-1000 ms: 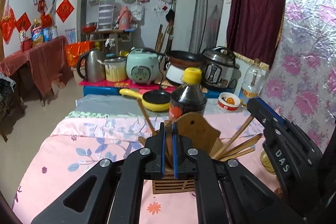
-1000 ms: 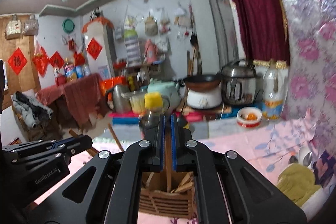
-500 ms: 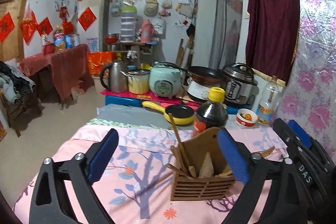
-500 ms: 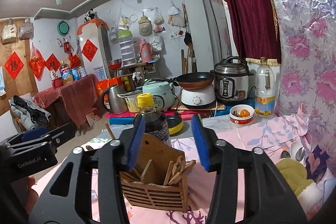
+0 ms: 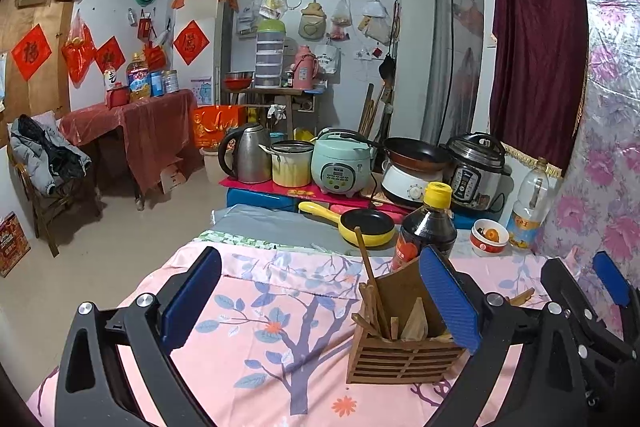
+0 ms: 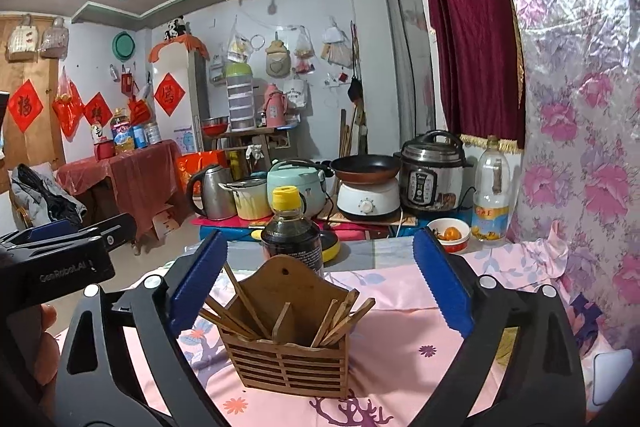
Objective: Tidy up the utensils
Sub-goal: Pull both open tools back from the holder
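The wooden utensil holder [image 6: 286, 339] is standing upright on the worktop [image 5: 256, 339], which is wearing a pink floral cloth, and it is sitting directly ahead of both cameras. The chopsticks [image 6: 240, 307] are leaning loosely in its two compartments, one group against the left wall and one [image 6: 344, 315] fanning toward the right; this slack lean is consistent with sticks dropped in rather than set. The left gripper [image 5: 320, 307] is hanging with its fingers [image 5: 448, 299] spread wide and grasping nothing; its right finger is overlapping the holder's right side in that view, though contact cannot be confirmed. The right gripper [image 6: 320, 279] is likewise released and empty, its fingers [image 6: 198, 279] bracketing the holder from above without touching it. A dark sauce bottle [image 6: 292, 239] is standing just behind the holder's tall back panel. In my judgement the sticks now in the holder are already sorted, and both tools are being kept open and clear so as not to disturb the light holder. Whether further utensils are lying outside it cannot be established; a pale stick-like piece [image 5: 522, 297] beyond the left tool is unidentifiable.
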